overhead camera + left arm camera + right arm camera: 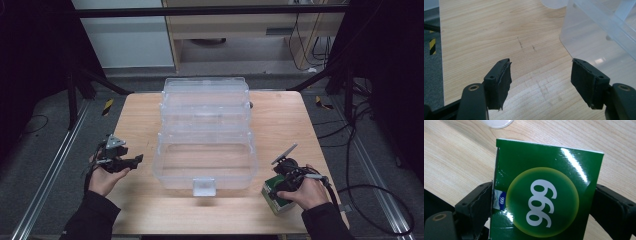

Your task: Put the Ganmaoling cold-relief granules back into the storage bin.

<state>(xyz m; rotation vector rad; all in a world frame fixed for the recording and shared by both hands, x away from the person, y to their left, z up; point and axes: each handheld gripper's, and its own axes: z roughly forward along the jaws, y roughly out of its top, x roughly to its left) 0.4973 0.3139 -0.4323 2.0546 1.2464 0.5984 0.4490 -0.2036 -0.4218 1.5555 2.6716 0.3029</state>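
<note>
While the right tool (282,176) is clamped on the green box (544,195) at the near right of the worktop (140,125), just beside the clear bin (205,150), the main risk I see is the grip itself: both jaws press the box's narrow side edges, and the left edge already looks creased where the card flap meets the pad. Thin card can buckle or rotate between the pads once it's lifted, so it may tilt and drop short of the bin. Second risk: the bin's near wall and front latch (204,186) sit close by, so a low carry could clip the rim and shove the light bin. Left tool (541,80) hangs with jaws apart over bare worktop left of the bin, holding nothing, so nothing steadies the bin if it's bumped
</note>
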